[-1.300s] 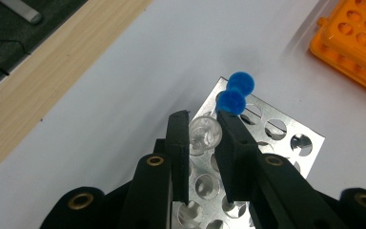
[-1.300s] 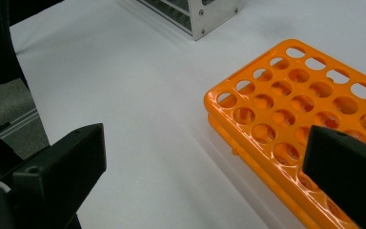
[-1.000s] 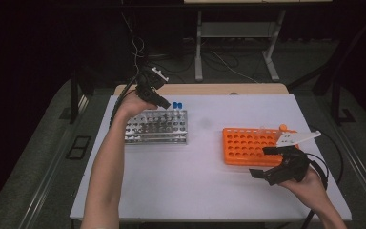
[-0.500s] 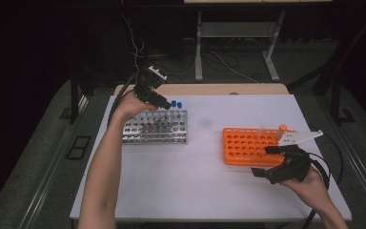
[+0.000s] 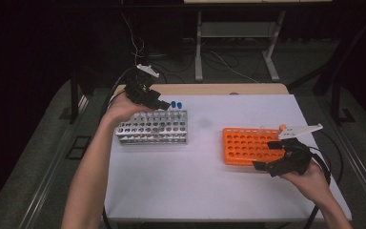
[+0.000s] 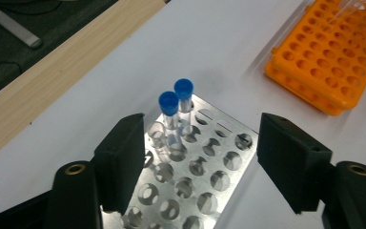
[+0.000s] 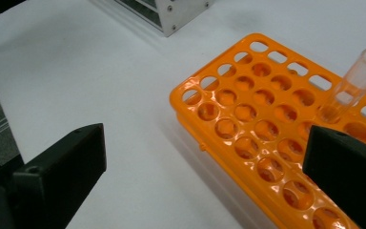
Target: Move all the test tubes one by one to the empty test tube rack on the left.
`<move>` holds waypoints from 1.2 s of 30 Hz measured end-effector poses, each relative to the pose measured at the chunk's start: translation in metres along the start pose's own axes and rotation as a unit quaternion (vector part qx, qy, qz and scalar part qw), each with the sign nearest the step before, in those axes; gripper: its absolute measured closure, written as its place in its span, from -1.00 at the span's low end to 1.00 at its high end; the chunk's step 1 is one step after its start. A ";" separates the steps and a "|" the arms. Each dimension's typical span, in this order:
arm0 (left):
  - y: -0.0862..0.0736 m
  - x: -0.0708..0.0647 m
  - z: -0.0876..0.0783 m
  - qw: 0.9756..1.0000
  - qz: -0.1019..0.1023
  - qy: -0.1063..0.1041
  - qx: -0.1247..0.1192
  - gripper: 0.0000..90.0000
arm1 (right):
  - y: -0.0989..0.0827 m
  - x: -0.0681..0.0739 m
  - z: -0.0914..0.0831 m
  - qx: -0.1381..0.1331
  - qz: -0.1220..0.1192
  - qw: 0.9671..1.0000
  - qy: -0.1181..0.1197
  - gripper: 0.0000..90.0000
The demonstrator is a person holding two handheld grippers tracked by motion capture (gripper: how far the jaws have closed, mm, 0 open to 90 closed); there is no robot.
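Item one: my left gripper (image 5: 164, 104), held above the far end of the metal rack (image 5: 153, 128). Its jaws have just been opening and now stand apart with nothing between the pads; in the left gripper view the pads (image 6: 124, 160) frame the rack's holes from above without touching them.

Item two: two blue-capped tubes (image 6: 175, 112), upright in adjoining holes at the rack's far corner, just beyond the left gripper. In the high view their caps (image 5: 176, 104) show just past the jaws.

Item three: the metal rack itself, a silver plate of round holes, sitting on the left half of the white counter (image 5: 200, 176). The other holes I can see are unfilled.

Item four: the orange rack (image 5: 249, 144), on the right half of the counter, well apart from the metal one. One clear uncapped tube (image 7: 354, 83) stands in a hole near its far right side, leaning a little in the right gripper view.

Item five: my right gripper (image 5: 267, 153), low at the near right edge of the orange rack. Its jaws are spread wide, holding nothing; the rack's near corner lies between them in the right gripper view, untouched.

Item six: a strip of wooden board (image 5: 205, 89) along the counter's far edge.
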State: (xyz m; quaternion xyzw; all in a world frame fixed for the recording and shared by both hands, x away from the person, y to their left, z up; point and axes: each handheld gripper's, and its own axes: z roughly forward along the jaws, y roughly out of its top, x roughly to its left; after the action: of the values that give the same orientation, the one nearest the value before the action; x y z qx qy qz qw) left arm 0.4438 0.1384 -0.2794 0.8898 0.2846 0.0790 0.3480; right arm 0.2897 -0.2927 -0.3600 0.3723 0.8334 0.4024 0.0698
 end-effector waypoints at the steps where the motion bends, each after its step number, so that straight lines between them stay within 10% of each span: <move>1: -0.001 -0.002 -0.001 1.000 0.000 -0.002 -0.004 -0.35 | 0.001 -0.002 0.001 0.001 0.001 1.000 -0.003 -0.99; 13: -0.019 -0.026 -0.009 1.000 0.010 -0.017 -0.021 -0.65 | 0.011 -0.028 0.024 0.027 0.028 0.998 -0.041 -0.97; 28: -0.030 -0.044 -0.010 0.998 0.032 -0.035 -0.031 -0.65 | 0.014 -0.047 0.052 0.056 0.058 0.983 -0.163 0.06; 36: -0.031 -0.048 -0.008 0.998 0.036 -0.036 -0.030 -0.65 | 0.016 -0.049 0.058 0.044 0.061 0.979 -0.187 0.40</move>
State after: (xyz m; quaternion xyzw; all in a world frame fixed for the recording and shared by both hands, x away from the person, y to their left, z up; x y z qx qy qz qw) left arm 0.3874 0.1347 -0.2910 0.8908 0.2372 0.0681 0.3815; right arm 0.3577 -0.2838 -0.3962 0.4940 0.7981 0.2923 0.1835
